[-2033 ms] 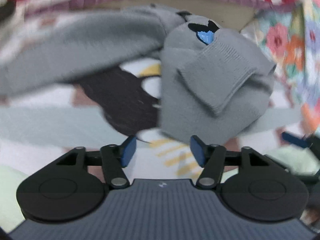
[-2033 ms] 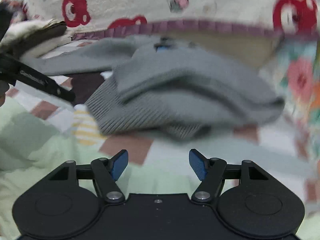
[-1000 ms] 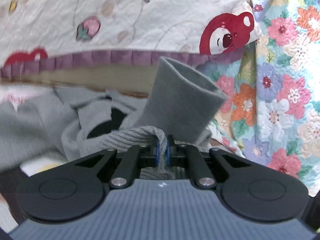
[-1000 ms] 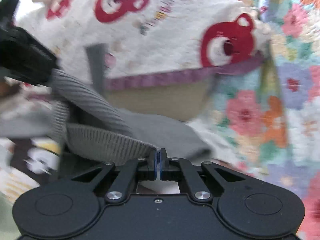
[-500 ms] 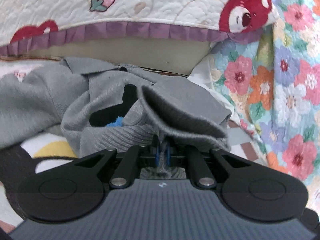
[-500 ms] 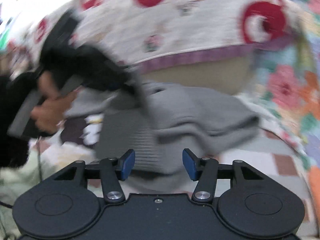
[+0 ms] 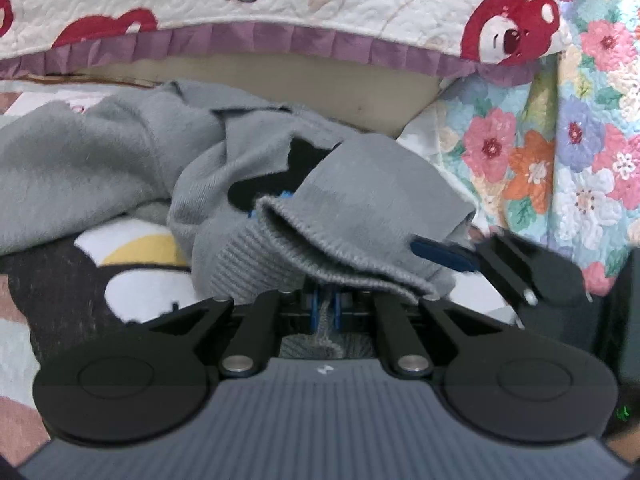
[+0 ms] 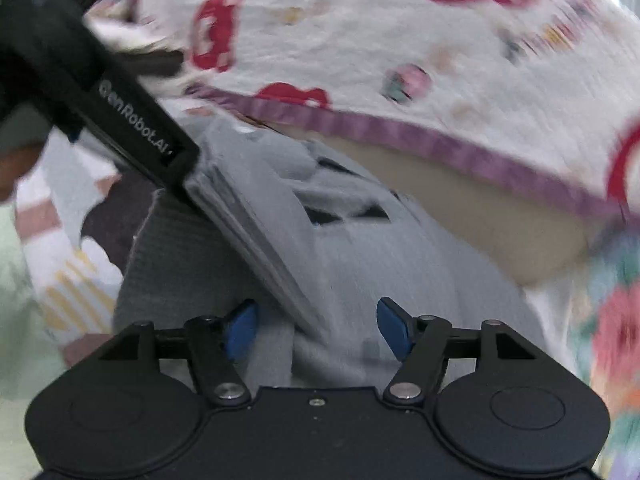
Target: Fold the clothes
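In the left wrist view, the grey sweater point(image 7: 248, 184) sprawls from the upper left to the frame's centre, its long axis running left to right, one sleeve trailing left. The left gripper point(image 7: 326, 312) is clenched on the ribbed hem point(image 7: 256, 256) at lower centre; it should probably lay that edge down square before letting go. At right, the right gripper point(image 8: 316, 328) is opening, pinching nothing, the sweater just beyond its pads.

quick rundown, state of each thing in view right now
grey sweater: crumpled, partly folded over itself, ribbed hem pinched
left gripper: shut on the sweater's ribbed hem
right gripper: jaws opening, sweater lies between them, pads not pressing it
bear quilt: draped behind, purple trim hanging over the edge
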Motion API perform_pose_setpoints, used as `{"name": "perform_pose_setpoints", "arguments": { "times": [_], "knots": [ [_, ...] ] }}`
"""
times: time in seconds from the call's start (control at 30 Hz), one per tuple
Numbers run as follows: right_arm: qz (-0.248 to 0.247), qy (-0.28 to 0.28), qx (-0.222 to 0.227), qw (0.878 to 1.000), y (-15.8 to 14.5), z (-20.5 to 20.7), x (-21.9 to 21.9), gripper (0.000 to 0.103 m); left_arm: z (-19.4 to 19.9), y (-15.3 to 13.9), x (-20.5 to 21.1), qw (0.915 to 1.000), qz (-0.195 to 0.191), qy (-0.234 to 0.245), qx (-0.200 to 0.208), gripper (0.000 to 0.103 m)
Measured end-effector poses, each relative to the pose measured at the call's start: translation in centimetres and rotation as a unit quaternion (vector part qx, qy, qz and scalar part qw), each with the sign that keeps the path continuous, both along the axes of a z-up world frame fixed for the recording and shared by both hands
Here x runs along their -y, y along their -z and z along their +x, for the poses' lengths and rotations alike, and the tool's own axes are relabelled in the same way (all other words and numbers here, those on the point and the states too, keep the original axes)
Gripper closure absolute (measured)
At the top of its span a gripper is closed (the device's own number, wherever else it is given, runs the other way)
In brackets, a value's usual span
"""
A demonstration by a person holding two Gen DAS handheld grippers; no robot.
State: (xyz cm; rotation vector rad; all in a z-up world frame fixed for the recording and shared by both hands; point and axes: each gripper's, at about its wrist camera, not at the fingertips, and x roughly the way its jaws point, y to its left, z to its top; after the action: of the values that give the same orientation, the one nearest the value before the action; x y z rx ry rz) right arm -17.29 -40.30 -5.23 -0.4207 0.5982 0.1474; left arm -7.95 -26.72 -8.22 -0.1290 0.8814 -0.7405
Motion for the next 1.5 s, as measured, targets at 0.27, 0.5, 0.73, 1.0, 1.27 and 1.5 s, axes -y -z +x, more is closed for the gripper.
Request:
{"name": "perform_pose_setpoints", "arguments": {
  "times": [0.27, 0.5, 0.73, 1.0, 1.27, 1.5],
  "knots": [
    [0.112, 0.142, 0.043, 0.983, -7.1, 3.2, 12.0, 0.096, -0.9, -0.2, -2.5, 0.9997, 0.021, -0.006, 0.013, 0.095],
    [0.048, 0.419, 0.205, 0.883, -17.6, -3.6, 25.2, 0.038, -1.9, 1.2, -3.2, 0.999, 0.037, -0.021, -0.013, 0.092],
    [0.066, 0.376, 0.13, 0.915, -10.1, -8.6, 20.5, 0.033, -2.3, 2.6, -3.7, 0.9976, 0.044, -0.003, -0.053, 0.059],
    [0.247, 0.272, 0.031, 0.93, 1.5, -11.0, 12.5, 0.033, 0.2, 5.9, -4.2, 0.9793, -0.026, -0.053, -0.194, 0.033],
    [0.196, 0.113, -0.013, 0.974, 3.3, -11.5, 4.7, 0.033, -0.2, 2.4, -0.4, 0.9945, -0.007, 0.046, -0.094, 0.097],
    [0.191, 0.124, 0.029, 0.973, 2.9, -10.0, 2.6, 0.031, 0.7, -2.3, 4.8, 0.992, -0.014, 0.124, -0.017, 0.097]
  ]
}}
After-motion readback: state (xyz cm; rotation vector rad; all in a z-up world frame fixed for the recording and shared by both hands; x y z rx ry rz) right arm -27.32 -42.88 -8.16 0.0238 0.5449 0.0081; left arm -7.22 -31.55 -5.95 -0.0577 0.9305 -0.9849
